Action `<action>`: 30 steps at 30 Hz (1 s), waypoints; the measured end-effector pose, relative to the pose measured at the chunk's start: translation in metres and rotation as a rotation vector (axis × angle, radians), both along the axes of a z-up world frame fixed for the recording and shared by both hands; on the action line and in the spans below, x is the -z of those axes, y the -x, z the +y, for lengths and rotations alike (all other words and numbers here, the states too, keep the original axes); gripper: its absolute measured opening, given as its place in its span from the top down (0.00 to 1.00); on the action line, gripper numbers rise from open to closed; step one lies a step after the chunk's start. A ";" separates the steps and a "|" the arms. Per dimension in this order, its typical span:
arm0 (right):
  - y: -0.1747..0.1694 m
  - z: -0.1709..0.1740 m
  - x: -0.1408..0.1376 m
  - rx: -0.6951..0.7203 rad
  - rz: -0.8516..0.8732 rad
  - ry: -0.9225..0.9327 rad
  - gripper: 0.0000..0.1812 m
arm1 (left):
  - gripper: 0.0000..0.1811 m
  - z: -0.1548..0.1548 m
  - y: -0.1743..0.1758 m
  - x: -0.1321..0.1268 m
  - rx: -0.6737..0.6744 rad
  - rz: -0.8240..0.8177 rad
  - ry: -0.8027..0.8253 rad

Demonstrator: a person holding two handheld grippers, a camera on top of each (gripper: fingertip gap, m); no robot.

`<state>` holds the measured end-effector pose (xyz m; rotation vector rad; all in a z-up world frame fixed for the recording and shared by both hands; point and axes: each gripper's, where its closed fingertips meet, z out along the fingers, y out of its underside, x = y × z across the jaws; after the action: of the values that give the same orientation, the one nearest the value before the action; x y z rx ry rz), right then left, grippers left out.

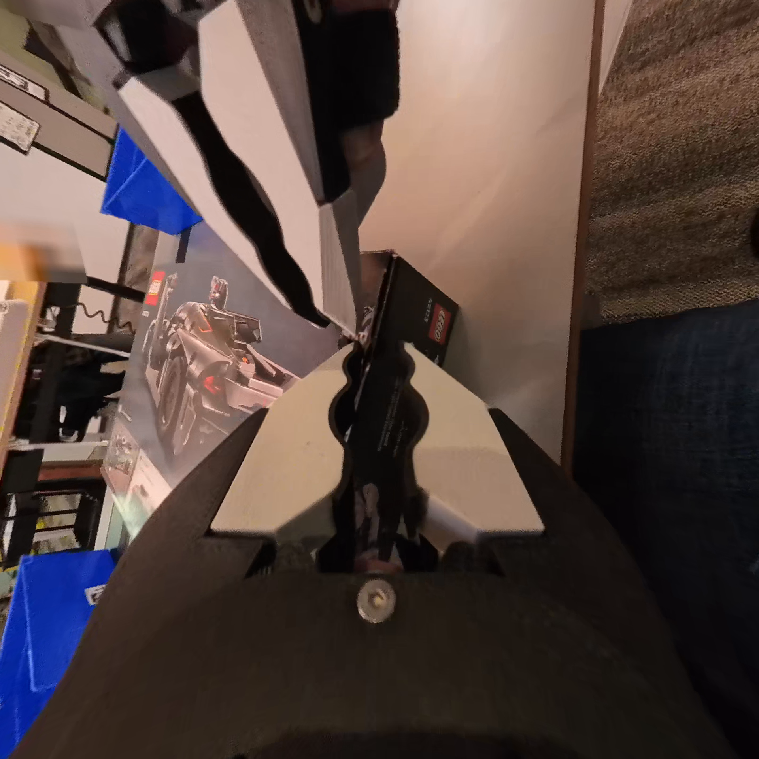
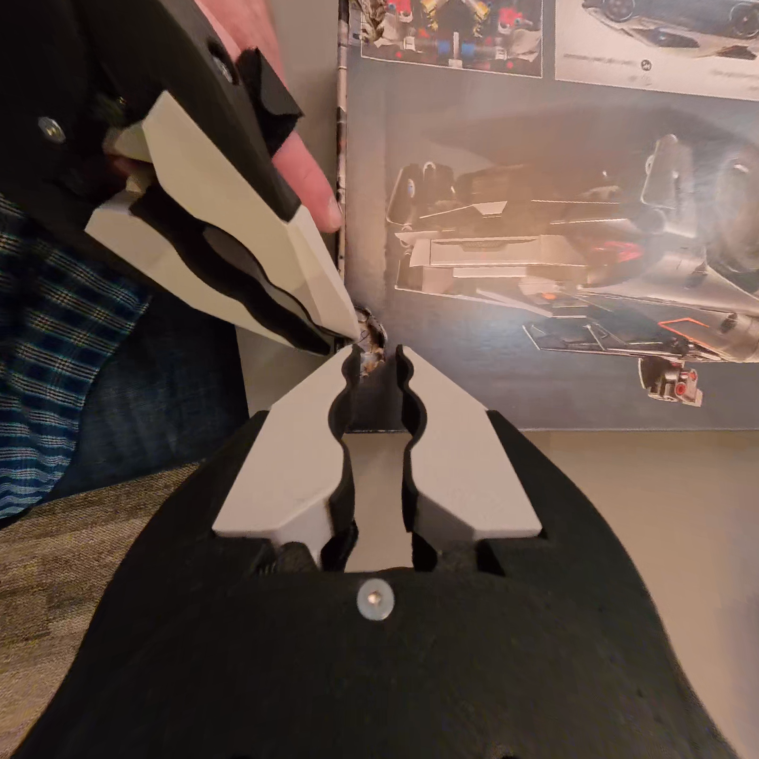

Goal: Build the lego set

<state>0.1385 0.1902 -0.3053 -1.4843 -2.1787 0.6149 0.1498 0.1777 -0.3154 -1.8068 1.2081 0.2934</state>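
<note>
- A pale table (image 2: 616,534) carries the lego box (image 2: 534,254), standing on edge near the table's front border, carpet beyond.
- The left gripper (image 1: 380,349) is clamped across the box's narrow side flap.
- The right gripper (image 2: 374,349) has its jaws slightly apart, tips at the torn thumb tab (image 2: 371,341) on the box's corner.
- Risk, as I judge it: pulling against torn card could rip the flap away or tip the box, since only one edge rests on the table.

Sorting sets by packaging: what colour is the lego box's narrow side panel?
Black, on the lego box; clearest in the left wrist view.
</note>
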 end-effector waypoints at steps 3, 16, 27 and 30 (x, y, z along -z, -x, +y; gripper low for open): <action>0.001 0.009 0.005 0.024 -0.007 -0.059 0.92 | 0.92 0.000 -0.001 0.001 0.010 0.014 -0.009; 0.002 0.013 0.011 0.042 -0.010 -0.037 0.93 | 0.94 -0.001 0.001 0.004 0.012 0.004 0.032; 0.002 0.012 0.010 0.032 -0.029 -0.028 0.93 | 0.95 0.001 0.000 0.006 0.063 -0.001 0.202; 0.002 0.012 0.008 0.024 0.004 -0.016 0.93 | 0.95 0.002 -0.004 0.001 0.070 -0.056 0.177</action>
<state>0.1361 0.2020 -0.3133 -1.4973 -2.1546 0.5900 0.1543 0.1793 -0.3165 -1.9050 1.2889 0.0979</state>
